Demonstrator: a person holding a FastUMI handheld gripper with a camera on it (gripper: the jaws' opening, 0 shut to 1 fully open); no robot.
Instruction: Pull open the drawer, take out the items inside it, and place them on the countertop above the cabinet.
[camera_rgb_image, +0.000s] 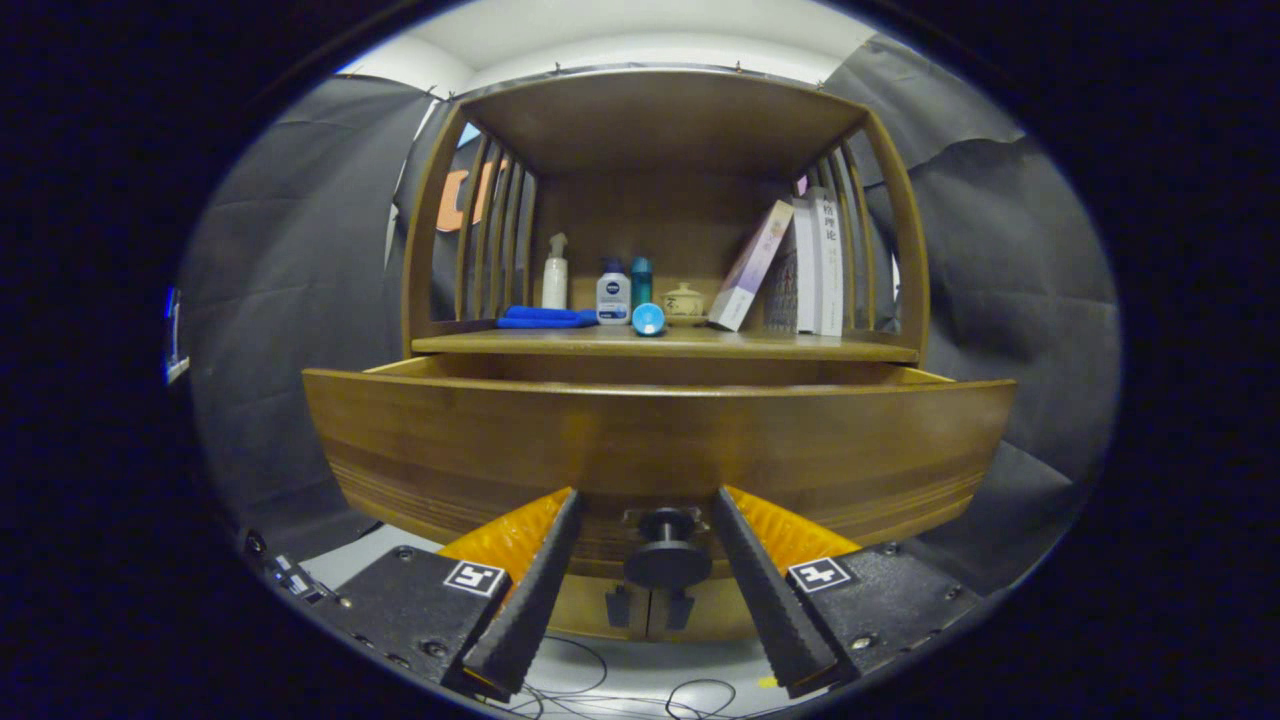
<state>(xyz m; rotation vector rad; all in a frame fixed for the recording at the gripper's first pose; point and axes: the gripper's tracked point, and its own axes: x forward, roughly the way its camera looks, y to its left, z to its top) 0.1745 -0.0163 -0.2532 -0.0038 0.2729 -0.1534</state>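
A wooden cabinet has its drawer (660, 450) pulled out toward me; the front panel hides what lies inside. The drawer's dark round knob (667, 560) sits low on the panel, between my fingers. My gripper (648, 496) is open, its fingertips close to the panel on either side of the knob, with a gap showing on both sides. The countertop (820, 347) runs just above and behind the drawer.
On the countertop stand a folded blue cloth (545, 317), a white spray bottle (555, 272), a white-and-blue bottle (612, 294), a teal bottle (641, 280), a blue round object (648, 319), a small lidded pot (684, 303) and leaning books (800, 265). Cables (640, 690) lie on the floor below.
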